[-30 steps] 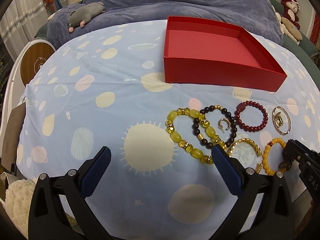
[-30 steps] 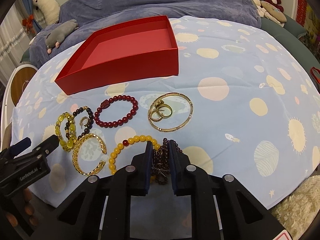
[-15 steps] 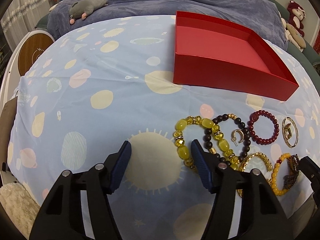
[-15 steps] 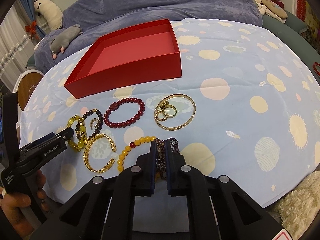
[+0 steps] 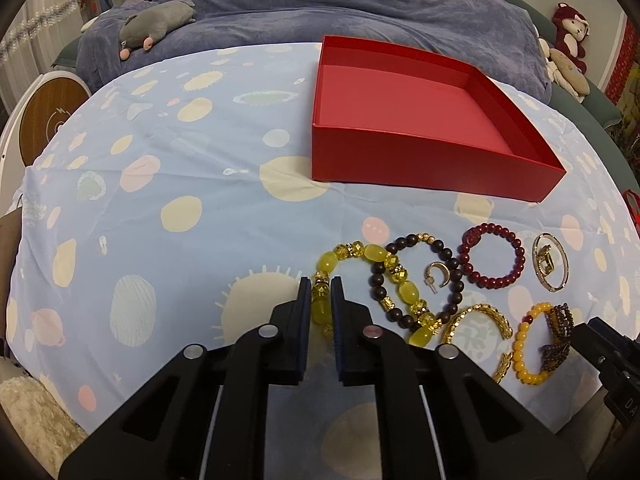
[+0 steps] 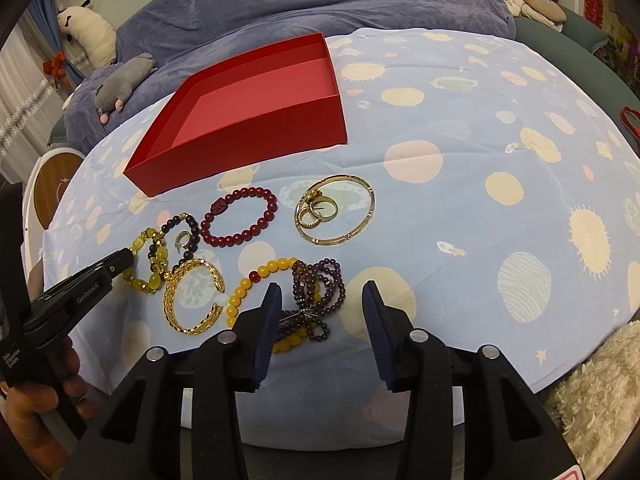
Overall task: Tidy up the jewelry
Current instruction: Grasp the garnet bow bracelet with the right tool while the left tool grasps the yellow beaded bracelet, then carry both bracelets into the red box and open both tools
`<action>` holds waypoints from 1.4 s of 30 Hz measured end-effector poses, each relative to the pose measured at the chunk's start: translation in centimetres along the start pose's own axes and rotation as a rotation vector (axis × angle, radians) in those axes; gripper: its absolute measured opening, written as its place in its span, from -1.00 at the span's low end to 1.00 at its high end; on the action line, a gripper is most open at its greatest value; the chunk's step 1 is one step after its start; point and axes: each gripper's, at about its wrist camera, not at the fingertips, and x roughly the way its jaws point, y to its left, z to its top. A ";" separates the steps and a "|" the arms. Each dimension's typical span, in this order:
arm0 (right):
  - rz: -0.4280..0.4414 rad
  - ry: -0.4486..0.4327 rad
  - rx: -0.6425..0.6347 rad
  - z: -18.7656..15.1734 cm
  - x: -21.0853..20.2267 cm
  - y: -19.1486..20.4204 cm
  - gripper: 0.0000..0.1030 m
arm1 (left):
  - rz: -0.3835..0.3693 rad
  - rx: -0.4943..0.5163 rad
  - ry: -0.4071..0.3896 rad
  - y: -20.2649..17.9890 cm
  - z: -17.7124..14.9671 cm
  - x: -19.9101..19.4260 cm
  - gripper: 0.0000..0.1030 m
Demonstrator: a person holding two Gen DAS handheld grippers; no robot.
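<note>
Two claws work over the table [image 5: 168, 184], red box [image 5: 404, 120] empty beyond the jewelry. My left claw [image 5: 321, 294] now pinches the yellow bead bracelet [image 5: 408, 292], having closed since a second ago; next, lift it boxward. My right claw [image 6: 320, 300] has released the purple bead strand [image 6: 320, 300], jaws spread.

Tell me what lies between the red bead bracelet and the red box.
Only bare spotted cloth separates the red bead bracelet from the red box, seen in the right wrist view.
</note>
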 end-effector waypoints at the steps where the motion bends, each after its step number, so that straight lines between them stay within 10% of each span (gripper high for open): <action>1: 0.002 0.004 0.002 0.0 0.0 0.0 -0.20 | -0.002 -0.003 -0.004 0.1 -0.1 -0.3 -0.81; 22: 0.028 -0.019 -0.033 0.6 -0.1 0.8 -0.91 | -0.064 -0.021 -0.055 0.6 0.2 -3.8 -0.81; 42: 0.062 -0.104 -0.056 3.2 -4.0 1.4 -0.92 | -0.107 0.026 -0.123 0.3 3.0 -9.2 -0.82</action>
